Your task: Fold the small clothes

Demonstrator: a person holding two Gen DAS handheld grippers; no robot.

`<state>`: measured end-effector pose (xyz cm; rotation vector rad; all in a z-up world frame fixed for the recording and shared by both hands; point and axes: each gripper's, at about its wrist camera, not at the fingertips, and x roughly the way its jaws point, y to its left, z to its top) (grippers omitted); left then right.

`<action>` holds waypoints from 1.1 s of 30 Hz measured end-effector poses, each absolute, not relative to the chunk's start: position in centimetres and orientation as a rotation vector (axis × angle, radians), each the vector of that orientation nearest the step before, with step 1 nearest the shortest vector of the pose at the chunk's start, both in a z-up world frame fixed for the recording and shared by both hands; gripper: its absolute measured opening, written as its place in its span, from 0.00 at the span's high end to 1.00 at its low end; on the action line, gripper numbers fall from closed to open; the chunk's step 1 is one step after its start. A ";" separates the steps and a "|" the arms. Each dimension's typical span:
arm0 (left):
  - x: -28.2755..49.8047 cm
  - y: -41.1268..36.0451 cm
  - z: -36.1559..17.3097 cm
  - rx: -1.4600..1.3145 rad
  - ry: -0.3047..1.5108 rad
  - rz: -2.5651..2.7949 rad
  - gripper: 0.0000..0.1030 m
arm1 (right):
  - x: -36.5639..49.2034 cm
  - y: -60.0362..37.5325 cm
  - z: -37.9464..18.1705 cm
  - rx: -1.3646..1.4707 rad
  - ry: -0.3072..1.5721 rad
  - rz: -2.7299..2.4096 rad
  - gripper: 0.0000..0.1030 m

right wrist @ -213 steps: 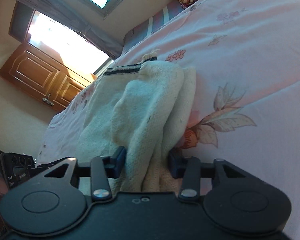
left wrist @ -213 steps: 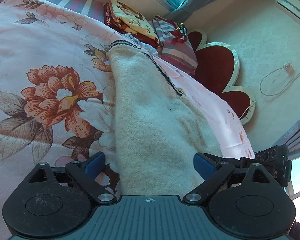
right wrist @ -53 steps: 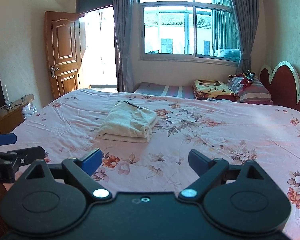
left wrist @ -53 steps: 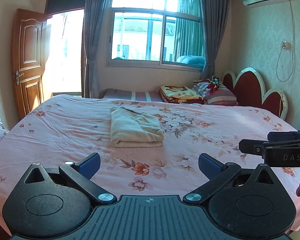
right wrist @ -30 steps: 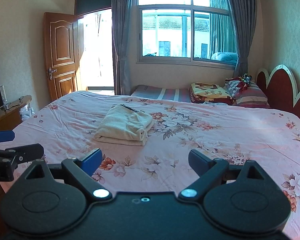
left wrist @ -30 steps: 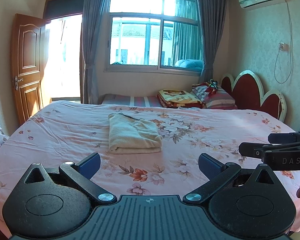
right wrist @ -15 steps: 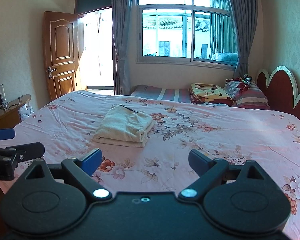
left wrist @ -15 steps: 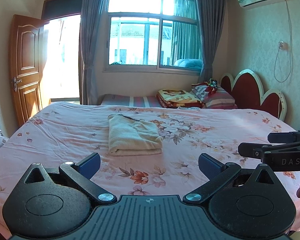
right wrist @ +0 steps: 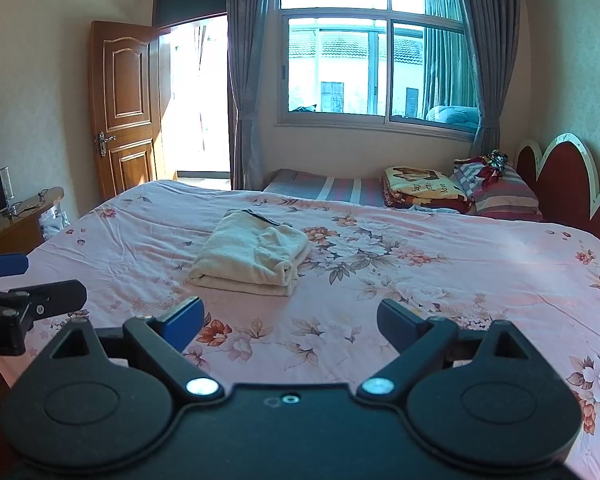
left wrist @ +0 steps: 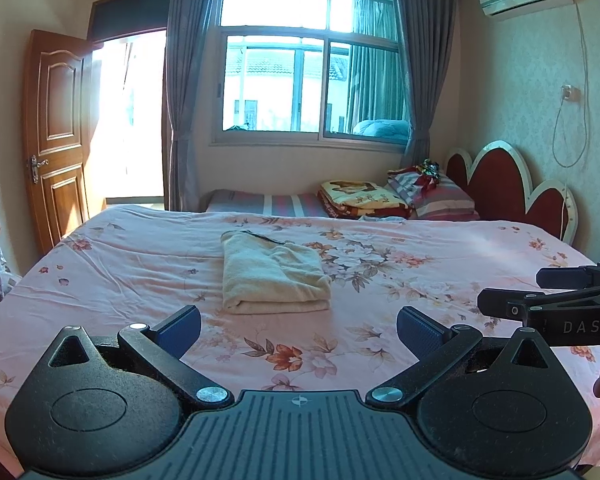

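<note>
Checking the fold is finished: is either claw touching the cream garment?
Apart. Both wrist views show bare bedsheet between each open claw and the folded garment.

Daylight scene, bright. Main light from window (left wrist: pixel 314 80) and open doorway (left wrist: pixel 126 120), both blown out to near white. Bed (left wrist: pixel 140 264) evenly lit, soft short shadow under the folded cloth (left wrist: pixel 274 276). Gripper bodies in the foreground dark, little detail. Strong fisheye bend: door (right wrist: pixel 126 108) and curtains (right wrist: pixel 246 80) curve, black vignette in the corners. Focus sharp overall, slight haze on the right wall.
</note>
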<state>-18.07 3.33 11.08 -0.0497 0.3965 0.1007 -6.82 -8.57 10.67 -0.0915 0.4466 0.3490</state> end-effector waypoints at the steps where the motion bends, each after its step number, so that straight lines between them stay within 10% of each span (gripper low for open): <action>1: -18.1 3.3 11.1 -0.049 0.397 0.101 0.00 | -6.8 -8.6 10.7 -0.092 0.447 0.349 0.10; 33: -17.9 2.8 11.1 -0.027 0.392 0.096 0.00 | -7.1 -8.9 10.4 -0.091 0.439 0.351 0.10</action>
